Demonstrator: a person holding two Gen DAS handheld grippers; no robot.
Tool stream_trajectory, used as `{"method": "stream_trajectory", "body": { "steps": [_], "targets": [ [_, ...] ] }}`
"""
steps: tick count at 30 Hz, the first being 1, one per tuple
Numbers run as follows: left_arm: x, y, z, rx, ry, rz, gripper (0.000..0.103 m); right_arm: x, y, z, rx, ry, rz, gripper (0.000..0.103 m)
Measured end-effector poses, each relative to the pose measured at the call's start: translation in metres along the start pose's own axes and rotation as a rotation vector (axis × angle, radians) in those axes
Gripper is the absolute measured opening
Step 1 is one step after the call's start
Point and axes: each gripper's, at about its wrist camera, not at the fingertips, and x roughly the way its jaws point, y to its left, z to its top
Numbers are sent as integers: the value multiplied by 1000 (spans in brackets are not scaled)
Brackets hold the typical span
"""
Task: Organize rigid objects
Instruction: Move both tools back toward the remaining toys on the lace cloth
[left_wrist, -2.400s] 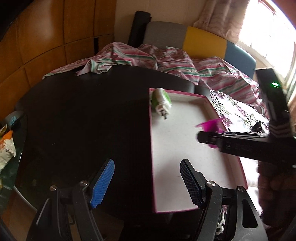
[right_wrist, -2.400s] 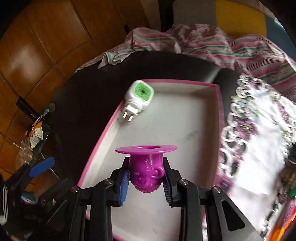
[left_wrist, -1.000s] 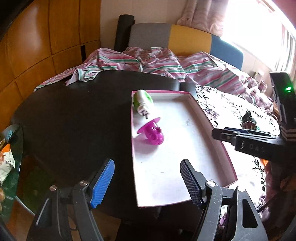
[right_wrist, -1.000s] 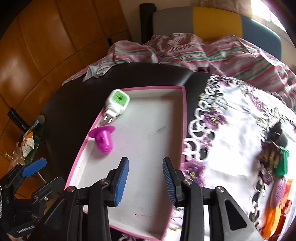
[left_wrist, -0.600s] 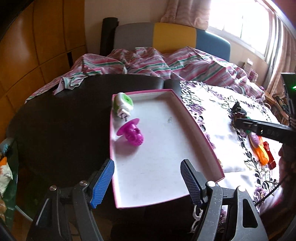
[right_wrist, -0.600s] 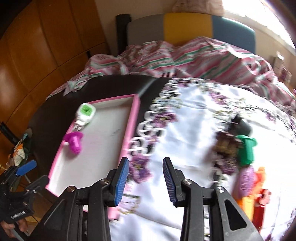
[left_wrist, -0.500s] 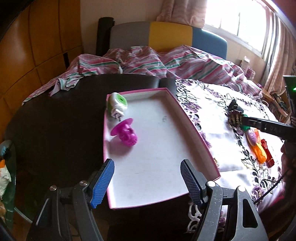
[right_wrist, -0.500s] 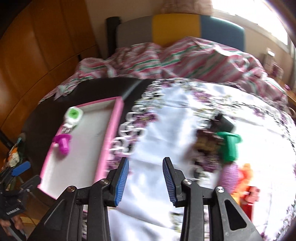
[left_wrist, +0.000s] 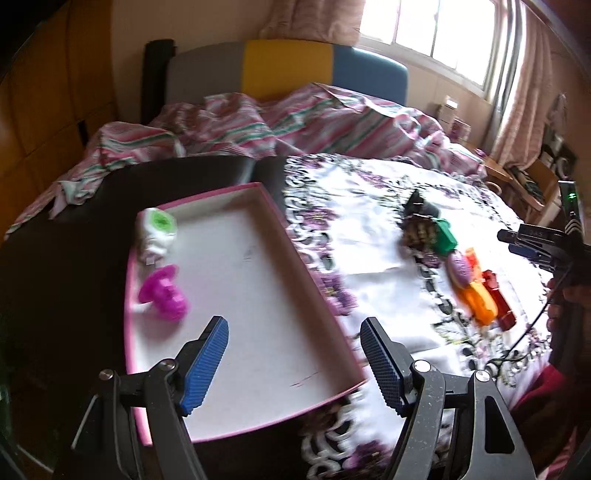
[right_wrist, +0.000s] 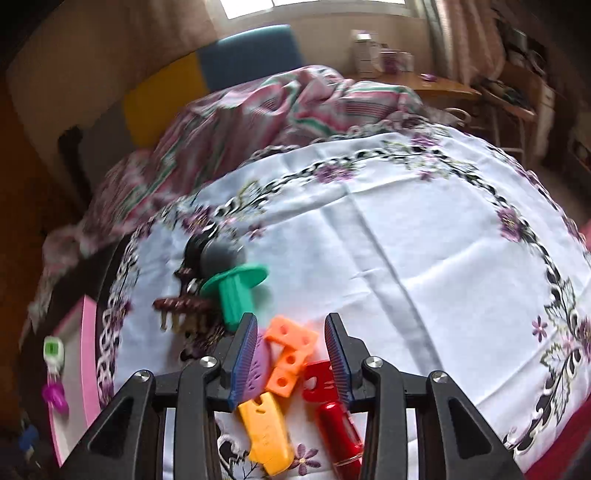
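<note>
A pink-rimmed white tray (left_wrist: 306, 269) lies on the dark table and holds a white-and-green plug-in device (left_wrist: 157, 232) and a magenta toy (left_wrist: 164, 295). My left gripper (left_wrist: 293, 363) is open and empty over the tray's near end. My right gripper (right_wrist: 291, 354) is open and empty just above a cluster on the floral cloth: an orange and yellow toy (right_wrist: 284, 373), a red toy (right_wrist: 332, 410), a purple oval piece (right_wrist: 258, 369), a green toy (right_wrist: 234, 291), a brown comb-like piece (right_wrist: 181, 308) and a grey-black object (right_wrist: 218, 254). The cluster also shows in the left wrist view (left_wrist: 461, 273).
A white cloth with purple flowers (right_wrist: 424, 240) covers the right part of the table. A striped pink blanket (left_wrist: 295, 118) lies behind on a seat with grey, yellow and blue backrest (left_wrist: 288, 70). Wooden wall panels stand at the left.
My right gripper let go of the magenta toy in the tray, then swung right and now hovers over the toy cluster on the cloth. The left gripper turned right, staying open.
</note>
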Motion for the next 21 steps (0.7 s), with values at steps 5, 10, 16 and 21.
{"method": "stream_trajectory", "body": {
  "steps": [5,10,16,21],
  "targets": [
    [25,-34,16,39,46,-57,75,1,-9,0,50,20,18,38],
    [60,-63,35,55,108,-118,78,3,-1,-2,20,30,25,38],
    [92,-99,64,106,100,-170,97,5,3,-1,-10,32,25,38],
    [131,-128,84,164,141,-201,98,7,0,-1,9,47,40,38]
  ]
}}
